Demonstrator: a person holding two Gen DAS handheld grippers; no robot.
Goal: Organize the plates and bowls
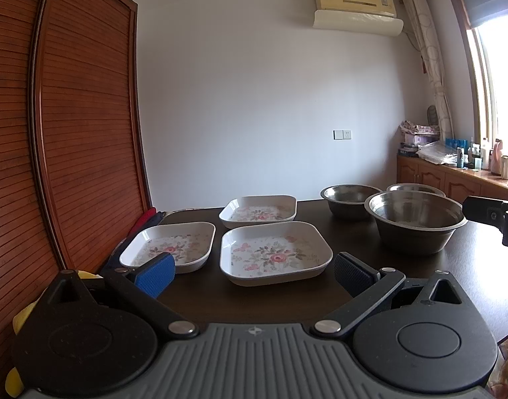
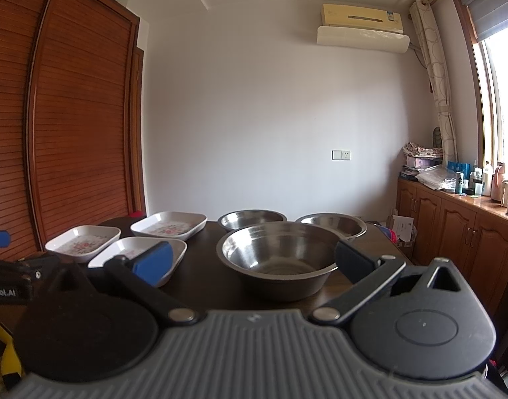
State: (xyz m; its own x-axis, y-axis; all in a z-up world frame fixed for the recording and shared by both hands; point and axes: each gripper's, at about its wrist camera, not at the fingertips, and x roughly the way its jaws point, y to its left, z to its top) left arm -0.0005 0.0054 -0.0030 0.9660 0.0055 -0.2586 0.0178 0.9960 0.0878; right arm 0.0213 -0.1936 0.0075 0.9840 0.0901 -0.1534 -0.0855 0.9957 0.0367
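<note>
Three white square floral plates lie on the dark table (image 1: 353, 246): a near one (image 1: 275, 252), a left one (image 1: 169, 246) and a far one (image 1: 258, 211). Three steel bowls stand to the right: a large near bowl (image 1: 417, 221) and two behind it (image 1: 348, 199), (image 1: 415, 189). My left gripper (image 1: 254, 271) is open and empty, just in front of the near plate. My right gripper (image 2: 254, 264) is open and empty, in front of the large bowl (image 2: 277, 259). The plates (image 2: 140, 254) show left in the right wrist view.
A tall wooden slatted wardrobe (image 1: 71, 133) stands close on the left. A low cabinet (image 2: 453, 229) with bottles runs under the window on the right. The right gripper's body (image 1: 500, 216) shows at the right edge of the left wrist view.
</note>
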